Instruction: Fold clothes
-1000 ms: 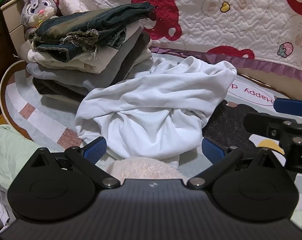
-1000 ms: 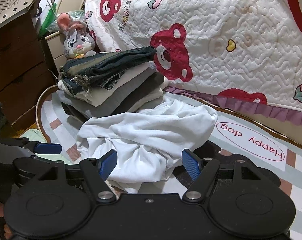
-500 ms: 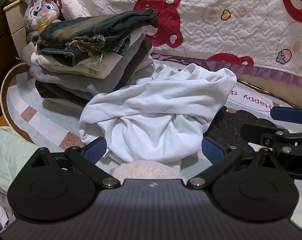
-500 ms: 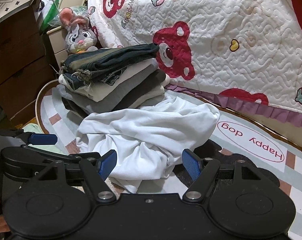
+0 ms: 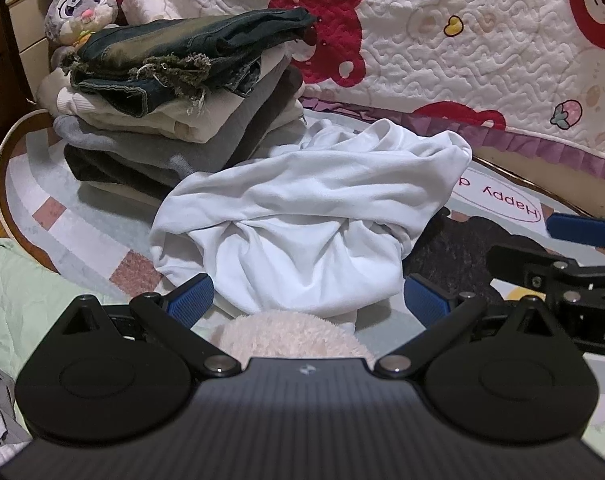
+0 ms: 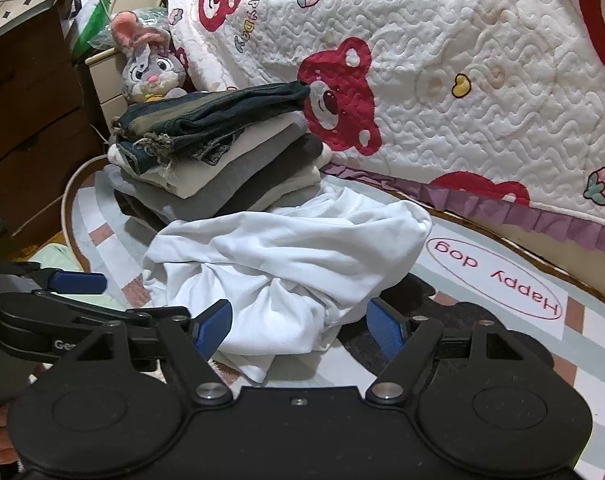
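My view: round "Happy dog" rug (image 6: 502, 280), crumpled white garment (image 5: 314, 232), folded clothes stack (image 5: 174, 120), both on it

Each gripper, the left gripper (image 5: 308, 296) and the right gripper (image 6: 298, 328), is black with two round discs, shiny silver screws and two ribbed blue pads (image 5: 190, 294) at the bottom of the frame.

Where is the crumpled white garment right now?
In both wrist views the white garment lies crumpled mid-frame on the rug, against the right foot of the stack of folded clothes, just ahead of both open grippers.
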Available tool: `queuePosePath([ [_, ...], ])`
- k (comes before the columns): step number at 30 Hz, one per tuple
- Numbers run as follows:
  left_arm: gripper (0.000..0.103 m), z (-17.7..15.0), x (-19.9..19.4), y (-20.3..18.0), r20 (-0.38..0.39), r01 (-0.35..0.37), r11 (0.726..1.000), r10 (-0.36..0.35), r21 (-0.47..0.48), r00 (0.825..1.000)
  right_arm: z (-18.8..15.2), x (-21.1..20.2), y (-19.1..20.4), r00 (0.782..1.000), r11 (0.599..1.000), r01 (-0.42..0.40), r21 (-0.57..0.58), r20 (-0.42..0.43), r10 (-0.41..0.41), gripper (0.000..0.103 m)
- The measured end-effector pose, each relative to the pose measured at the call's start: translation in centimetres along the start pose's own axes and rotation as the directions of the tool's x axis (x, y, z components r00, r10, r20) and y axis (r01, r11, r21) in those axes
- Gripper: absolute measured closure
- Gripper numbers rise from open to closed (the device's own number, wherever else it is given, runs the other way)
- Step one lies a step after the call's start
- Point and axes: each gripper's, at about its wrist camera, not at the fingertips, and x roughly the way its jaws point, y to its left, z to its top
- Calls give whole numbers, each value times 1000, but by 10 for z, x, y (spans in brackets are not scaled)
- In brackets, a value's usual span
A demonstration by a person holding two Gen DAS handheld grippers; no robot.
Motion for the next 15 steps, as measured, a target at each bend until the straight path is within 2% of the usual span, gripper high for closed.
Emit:
queuePosePath([
  [3,0,0,1,0,-3,-1,1000,1,-2,1000,-1,0,3,999,998,43,-35,5,-43,23],
  [15,0,-1,2,0,-14,-3,1000,3,-4,1000,-3,1,0,1000,1000,23,-14,-6,-23,23],
])
